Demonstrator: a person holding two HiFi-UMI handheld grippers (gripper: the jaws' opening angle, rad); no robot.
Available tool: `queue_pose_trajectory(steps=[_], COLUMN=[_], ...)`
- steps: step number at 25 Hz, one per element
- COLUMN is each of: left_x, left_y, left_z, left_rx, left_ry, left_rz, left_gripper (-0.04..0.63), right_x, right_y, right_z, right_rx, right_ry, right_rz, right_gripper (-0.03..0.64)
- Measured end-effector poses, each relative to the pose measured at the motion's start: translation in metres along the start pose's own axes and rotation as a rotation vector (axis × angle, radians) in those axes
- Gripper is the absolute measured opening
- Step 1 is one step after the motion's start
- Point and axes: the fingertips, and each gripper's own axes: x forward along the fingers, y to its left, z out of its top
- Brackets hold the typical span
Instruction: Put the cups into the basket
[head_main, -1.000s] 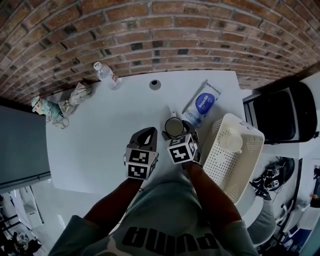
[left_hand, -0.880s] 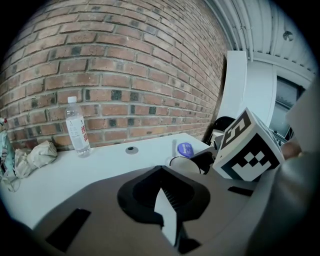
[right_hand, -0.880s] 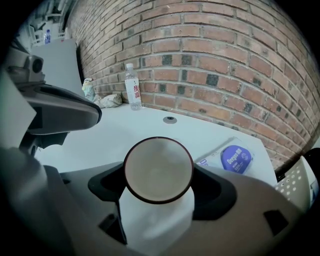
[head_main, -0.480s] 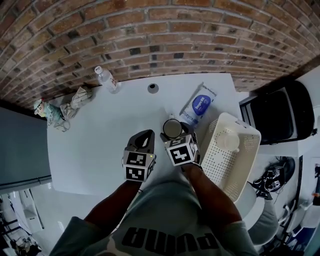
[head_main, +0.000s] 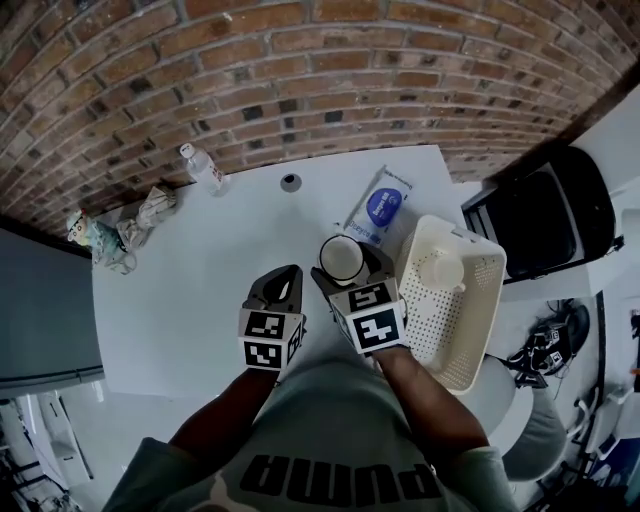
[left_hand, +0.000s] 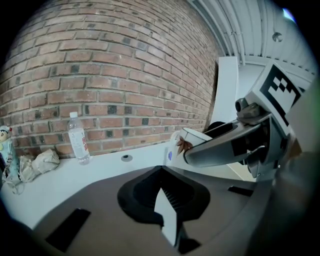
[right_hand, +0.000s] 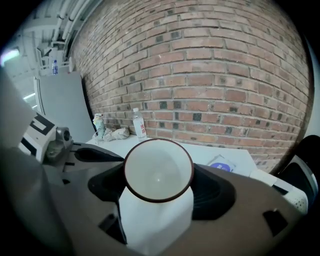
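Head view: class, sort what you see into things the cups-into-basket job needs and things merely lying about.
Job: held cup; white basket; pale cup inside it.
Lying about: wipes pack; water bottle; crumpled paper; figurine.

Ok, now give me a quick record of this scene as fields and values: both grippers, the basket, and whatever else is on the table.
right gripper: shut on white cup, mouth up
left gripper: shut, nothing between the jaws
basket: at the table's right edge, just right of the held cup
in basket: another cup
table extras: water bottle, blue-labelled packet
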Motion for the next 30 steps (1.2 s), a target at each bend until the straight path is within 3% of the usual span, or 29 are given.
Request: queue_pose_trajectory(steps=[14,22,30], left_x=[0.004,0.018,0.028], left_y=[-0.080,-0.135,-0.168], left_z=[0.025,0.021,0.017], left_rx=[0.088,0.135,0.150], left_ry=[-0.046,-0.028,-0.009], left_rz=[-0.146,-0.231,-0.250], left_gripper=[0.008,0.008,0.008], right_x=[-0.104,-0.144,-0.148], right_y=[-0.048,-0.087,-0.110], right_z=[-0.022,-0.072,-0.120], right_rx=[0.125,0.172,0.164], right_ry=[-0.077,-0.038,0.037], right_rz=[-0.140,-0.229,-0.209], right_gripper=[0.377,0.377,0.377])
